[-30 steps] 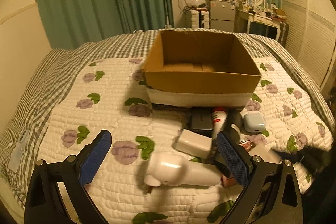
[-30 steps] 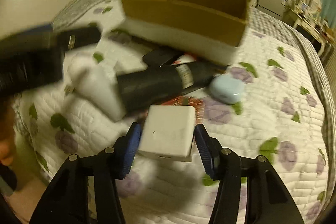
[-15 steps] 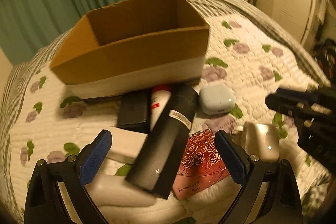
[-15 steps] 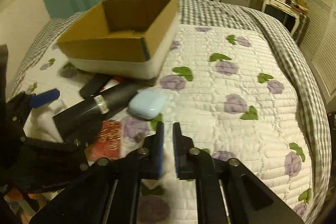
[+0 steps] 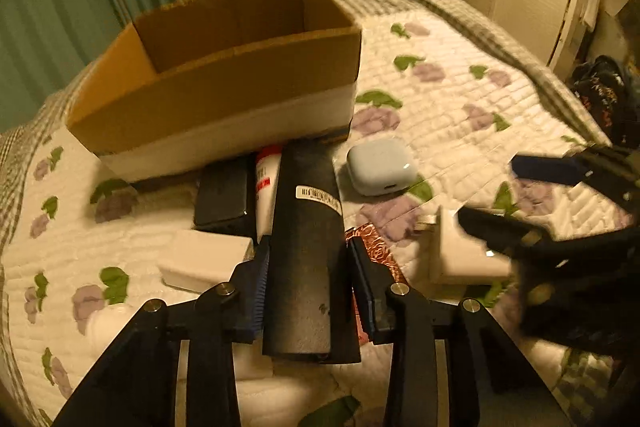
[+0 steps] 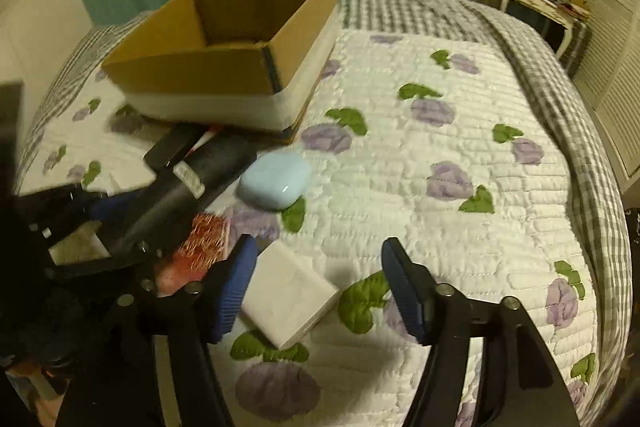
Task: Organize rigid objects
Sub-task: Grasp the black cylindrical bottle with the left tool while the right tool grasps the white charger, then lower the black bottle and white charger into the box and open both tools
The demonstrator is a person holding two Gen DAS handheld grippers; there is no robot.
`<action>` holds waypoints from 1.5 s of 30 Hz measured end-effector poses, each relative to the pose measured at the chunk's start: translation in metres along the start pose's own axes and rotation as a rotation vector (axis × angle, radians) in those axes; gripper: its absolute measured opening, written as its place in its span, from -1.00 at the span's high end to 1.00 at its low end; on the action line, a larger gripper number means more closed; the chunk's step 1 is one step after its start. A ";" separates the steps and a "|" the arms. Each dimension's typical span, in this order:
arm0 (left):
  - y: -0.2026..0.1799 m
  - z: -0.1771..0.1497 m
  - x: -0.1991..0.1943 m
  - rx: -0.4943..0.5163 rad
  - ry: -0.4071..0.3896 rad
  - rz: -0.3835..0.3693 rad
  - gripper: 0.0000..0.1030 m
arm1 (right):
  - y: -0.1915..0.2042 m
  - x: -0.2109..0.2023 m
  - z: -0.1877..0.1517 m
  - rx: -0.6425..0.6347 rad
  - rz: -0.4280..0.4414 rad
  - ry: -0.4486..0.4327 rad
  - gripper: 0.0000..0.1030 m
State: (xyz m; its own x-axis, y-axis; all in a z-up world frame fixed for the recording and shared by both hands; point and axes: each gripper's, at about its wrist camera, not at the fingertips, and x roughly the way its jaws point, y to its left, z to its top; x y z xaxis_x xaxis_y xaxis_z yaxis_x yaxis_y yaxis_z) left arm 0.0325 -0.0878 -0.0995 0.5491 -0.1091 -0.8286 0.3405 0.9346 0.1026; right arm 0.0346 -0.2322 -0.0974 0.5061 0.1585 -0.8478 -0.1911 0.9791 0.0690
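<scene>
My left tool (image 5: 306,283) clamps the near end of the black cylinder (image 5: 306,227); gripped so far back, its far end could droop and swing into the cardboard box (image 5: 224,83) at twelve o'clock. My right tool (image 6: 316,287) gapes wide around the white adapter (image 6: 290,297), holding nothing; it could nudge that askew.

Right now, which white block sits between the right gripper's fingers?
The square white charger block, between the open right gripper; the long white rectangular block lies beyond the black tube.
</scene>
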 end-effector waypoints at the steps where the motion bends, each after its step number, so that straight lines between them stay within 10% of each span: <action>1: 0.002 0.000 -0.006 -0.005 -0.013 -0.005 0.32 | 0.002 0.001 -0.001 -0.007 0.006 0.007 -0.31; 12: 0.020 0.001 -0.028 -0.067 -0.069 -0.034 0.62 | 0.024 0.038 -0.021 -0.102 -0.029 0.134 -0.40; 23: 0.030 0.010 -0.071 -0.115 -0.176 -0.025 0.67 | 0.029 0.005 -0.014 -0.096 -0.022 0.012 -0.35; 35: 0.068 0.098 -0.124 -0.144 -0.393 0.021 0.70 | 0.037 -0.074 0.096 -0.144 0.010 -0.248 -0.35; 45: 0.107 0.158 -0.035 -0.155 -0.327 0.058 0.70 | 0.034 -0.005 0.176 -0.178 0.011 -0.239 -0.35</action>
State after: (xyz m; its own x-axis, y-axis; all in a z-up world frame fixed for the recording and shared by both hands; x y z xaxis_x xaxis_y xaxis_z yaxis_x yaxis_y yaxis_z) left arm 0.1703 -0.0376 0.0276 0.7873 -0.1338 -0.6019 0.1961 0.9798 0.0388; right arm 0.1737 -0.1776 0.0022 0.6831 0.2151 -0.6980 -0.3315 0.9428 -0.0339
